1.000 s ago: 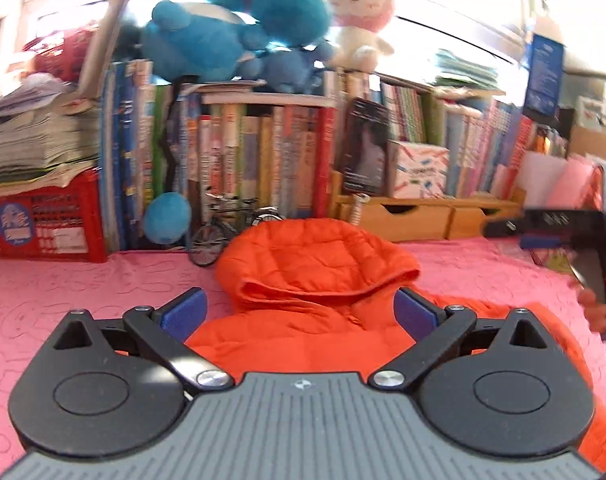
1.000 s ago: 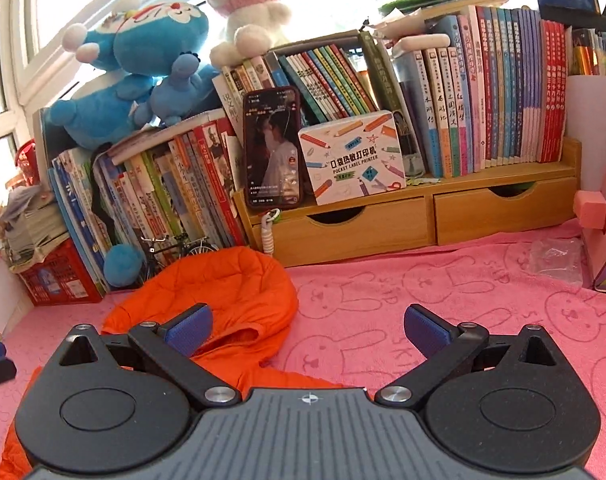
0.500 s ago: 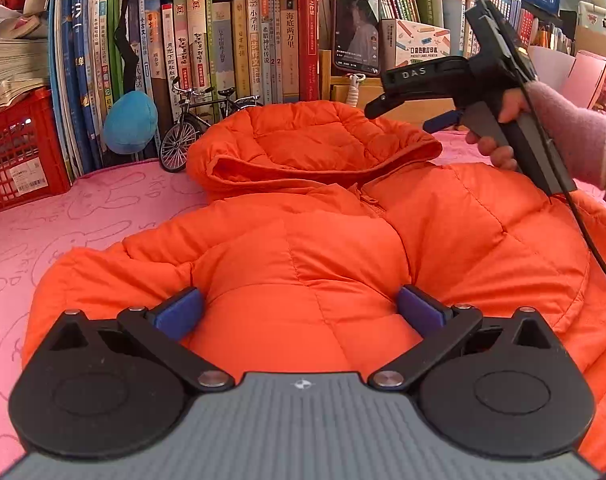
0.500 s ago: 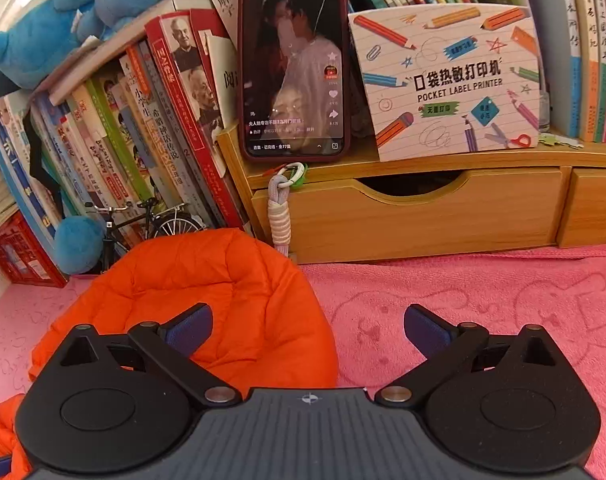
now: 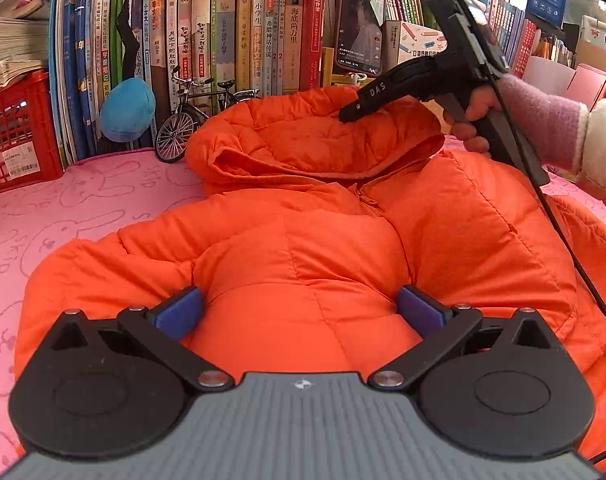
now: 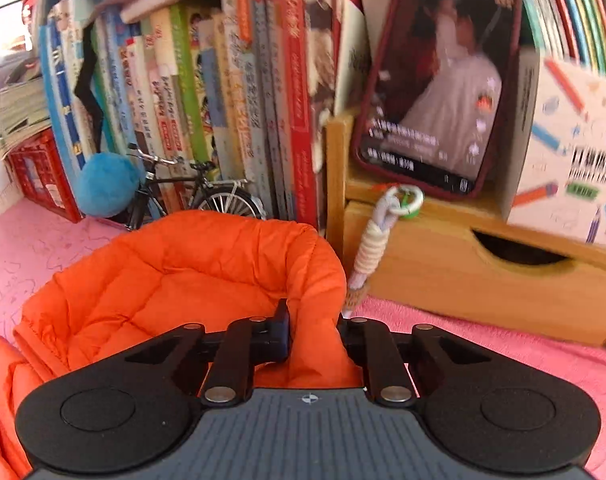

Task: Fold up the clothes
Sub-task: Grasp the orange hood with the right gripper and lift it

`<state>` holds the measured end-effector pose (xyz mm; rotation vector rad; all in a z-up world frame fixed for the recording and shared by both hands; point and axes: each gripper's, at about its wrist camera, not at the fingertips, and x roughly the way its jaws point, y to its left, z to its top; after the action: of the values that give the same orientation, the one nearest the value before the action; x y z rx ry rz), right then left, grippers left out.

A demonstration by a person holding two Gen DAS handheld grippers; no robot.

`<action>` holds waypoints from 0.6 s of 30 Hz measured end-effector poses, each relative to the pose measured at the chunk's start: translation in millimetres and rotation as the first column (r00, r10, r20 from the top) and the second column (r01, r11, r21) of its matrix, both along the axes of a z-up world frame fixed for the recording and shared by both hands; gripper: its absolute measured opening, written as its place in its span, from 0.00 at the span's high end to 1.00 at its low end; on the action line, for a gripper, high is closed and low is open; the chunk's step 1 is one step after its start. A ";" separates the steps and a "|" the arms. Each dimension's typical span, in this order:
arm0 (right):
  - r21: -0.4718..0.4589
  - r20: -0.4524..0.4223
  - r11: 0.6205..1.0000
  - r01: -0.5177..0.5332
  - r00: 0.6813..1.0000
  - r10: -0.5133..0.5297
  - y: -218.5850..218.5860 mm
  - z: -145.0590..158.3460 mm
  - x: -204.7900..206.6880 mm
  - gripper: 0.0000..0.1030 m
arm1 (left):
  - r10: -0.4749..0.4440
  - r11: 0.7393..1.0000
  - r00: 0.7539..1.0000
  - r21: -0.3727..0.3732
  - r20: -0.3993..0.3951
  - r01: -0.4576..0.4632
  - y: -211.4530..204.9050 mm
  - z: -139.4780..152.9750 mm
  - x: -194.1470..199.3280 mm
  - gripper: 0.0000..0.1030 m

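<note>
An orange puffer jacket (image 5: 303,240) lies on the pink cloth, its hood (image 5: 315,136) towards the books. My left gripper (image 5: 299,310) is open, its blue pads pressed down on either side of a bulge of the jacket's body. In the left wrist view the right gripper (image 5: 345,114) reaches from the right into the hood, held by a hand in a pink sleeve (image 5: 539,124). The right wrist view shows my right gripper (image 6: 313,334) shut on the hood's right rim (image 6: 315,280), orange fabric pinched between its fingers.
Rows of books (image 5: 223,40) stand behind the jacket, with a model bicycle (image 5: 199,116) and a blue plush ball (image 5: 127,110) in front of them. A red crate (image 5: 19,132) sits left. A wooden drawer unit (image 6: 483,272) carries a phone (image 6: 443,80). The right gripper's cable (image 5: 563,240) crosses the jacket.
My right gripper moved forward onto the hood and shut on its rim. My left gripper tilted down from the shelf and settled lower onto the jacket's body, still open.
</note>
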<state>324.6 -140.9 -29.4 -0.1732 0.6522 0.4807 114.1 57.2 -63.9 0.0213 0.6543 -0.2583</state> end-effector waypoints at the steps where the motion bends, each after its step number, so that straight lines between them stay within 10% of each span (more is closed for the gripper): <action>1: -0.039 0.072 0.999 -0.021 0.997 0.024 3.6 6.8 -17.2 0.85 | 0.000 1.000 1.000 -0.001 0.000 0.000 0.0 0.1 0.4 0.00; 5: -0.205 0.340 0.976 -0.076 0.929 0.144 18.2 34.0 -85.9 0.85 | -0.002 1.000 1.000 -0.026 -0.001 0.002 3.6 0.6 0.1 0.00; 10: -0.418 0.596 0.906 -0.068 0.732 0.329 36.2 64.4 -171.2 0.85 | 0.028 0.995 0.999 -0.101 0.021 -0.026 16.8 5.2 -7.1 0.00; 18: -0.606 0.647 0.795 -0.002 0.580 0.495 26.5 11.2 -247.5 0.86 | 0.189 0.939 0.980 -0.303 0.060 -0.162 77.9 62.9 -54.6 0.00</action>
<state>77.1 -114.4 -18.2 -1.0087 -0.1610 0.4320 59.5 135.1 -1.0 -0.3127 0.5198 -0.1797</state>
